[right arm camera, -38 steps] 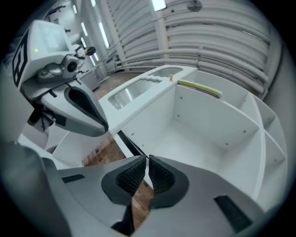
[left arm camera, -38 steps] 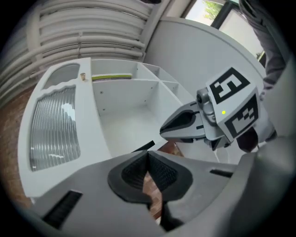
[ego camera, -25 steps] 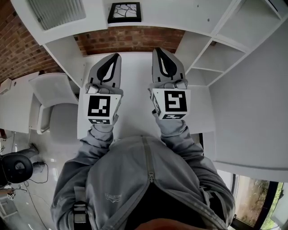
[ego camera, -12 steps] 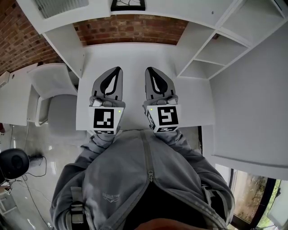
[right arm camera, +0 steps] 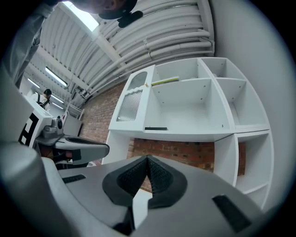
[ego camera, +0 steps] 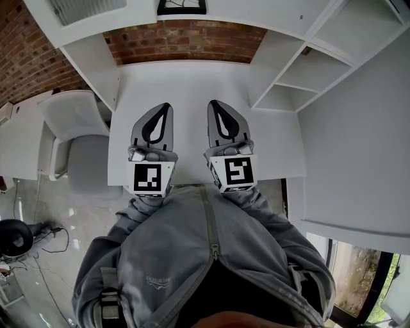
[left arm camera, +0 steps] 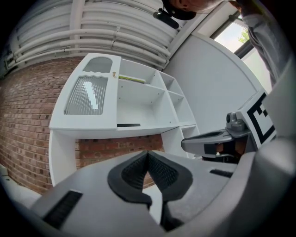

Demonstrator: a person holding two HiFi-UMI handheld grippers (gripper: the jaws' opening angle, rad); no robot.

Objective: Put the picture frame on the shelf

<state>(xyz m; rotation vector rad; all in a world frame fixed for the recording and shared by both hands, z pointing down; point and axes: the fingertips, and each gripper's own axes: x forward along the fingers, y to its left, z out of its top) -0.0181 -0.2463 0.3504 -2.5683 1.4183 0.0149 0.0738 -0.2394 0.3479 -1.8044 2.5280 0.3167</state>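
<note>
Both grippers have drawn back toward the person and sit lower in the head view than a second ago. The picture frame (ego camera: pixel 182 6) has slid to the top edge, where only its lower part shows.

Head view: two grippers, the left gripper (ego camera: pixel 166 107) and the right gripper (ego camera: pixel 213 104), lie side by side at mid-frame over the one white table (ego camera: pixel 192 80), tips pointing up the frame. The one black-edged picture frame lies flat on the white shelf (ego camera: pixel 256 14) at top centre, well apart from both. One pale chair (ego camera: pixel 77 122) stands at the left. A brick wall (ego camera: pixel 186 41) runs behind the table, and the glossy floor (ego camera: pixel 45 205) carries loose cables at the lower left.

Left gripper view: the jaws are pressed together with nothing between them. At mid-frame the picture frame (left arm camera: pixel 128 125) shows as one thin dark strip on the shelf's lowest board. A single ribbed-glass door (left arm camera: pixel 85 95) sits at the upper left, and white ceiling pipes (left arm camera: pixel 115 28) cross the top.

Right gripper view: these jaws also meet, empty. The same dark strip (right arm camera: pixel 156 128) rests on the shelf at centre, with brick below and the other gripper at the left edge.
</note>
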